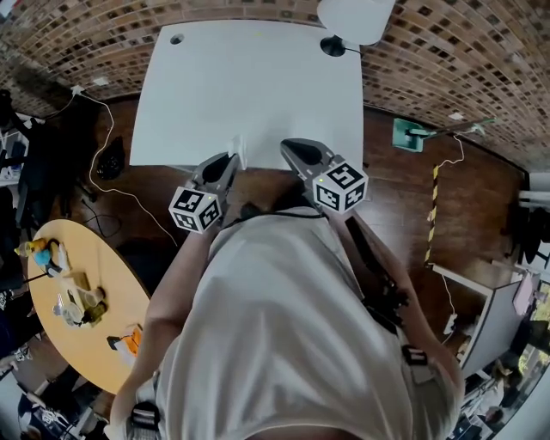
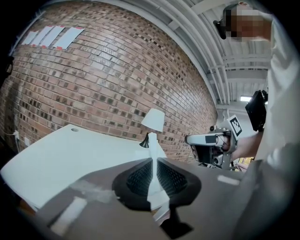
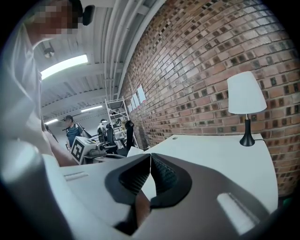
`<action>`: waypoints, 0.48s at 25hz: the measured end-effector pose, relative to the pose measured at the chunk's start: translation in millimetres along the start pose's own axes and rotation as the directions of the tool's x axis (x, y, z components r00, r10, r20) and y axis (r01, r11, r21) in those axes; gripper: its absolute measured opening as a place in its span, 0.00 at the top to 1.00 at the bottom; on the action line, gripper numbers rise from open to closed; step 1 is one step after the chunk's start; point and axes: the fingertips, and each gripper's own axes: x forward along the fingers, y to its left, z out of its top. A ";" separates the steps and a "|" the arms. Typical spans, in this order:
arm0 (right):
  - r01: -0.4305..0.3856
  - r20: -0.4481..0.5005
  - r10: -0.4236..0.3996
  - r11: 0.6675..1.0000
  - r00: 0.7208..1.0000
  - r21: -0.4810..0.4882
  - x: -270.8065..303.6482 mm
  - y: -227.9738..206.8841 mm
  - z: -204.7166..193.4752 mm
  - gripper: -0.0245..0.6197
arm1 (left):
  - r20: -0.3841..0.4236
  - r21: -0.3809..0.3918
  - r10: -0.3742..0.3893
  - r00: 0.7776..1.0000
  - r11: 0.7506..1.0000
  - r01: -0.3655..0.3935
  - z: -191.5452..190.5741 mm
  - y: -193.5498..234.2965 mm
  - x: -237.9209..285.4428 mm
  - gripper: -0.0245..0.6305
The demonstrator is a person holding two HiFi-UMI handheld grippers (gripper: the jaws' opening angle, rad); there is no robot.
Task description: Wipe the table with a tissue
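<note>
At the near edge of the white table [image 1: 249, 86], both grippers are held side by side before the person's chest, aimed toward 12 o'clock and tipped slightly down. The left gripper [image 1: 234, 158] is clamped on a thin white tissue [image 1: 240, 148], which is pinched upright between the pads and rises above them over the table's edge. Whether the sheet touches the tabletop cannot be told. The right gripper [image 1: 286, 144] is held just beside it at 3 o'clock, with its jaws pressed together and nothing caught between them. Both forearms are bent inward from the body's sides. A white lamp [image 1: 354, 19] is stood at the table's far right corner, at 1 o'clock, against the brick wall [image 1: 86, 34]. A round yellow table [image 1: 112, 275] bearing small items is seen at 8 o'clock, and a green object [image 1: 406, 135] lies on the floor at 2 o'clock.
</note>
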 end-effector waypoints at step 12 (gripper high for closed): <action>-0.019 -0.049 0.018 1.000 0.999 -0.007 24.4 4.5 -6.5 0.95 | 0.001 -0.013 0.007 1.000 1.000 -0.007 -4.2 14.9 -8.1 0.91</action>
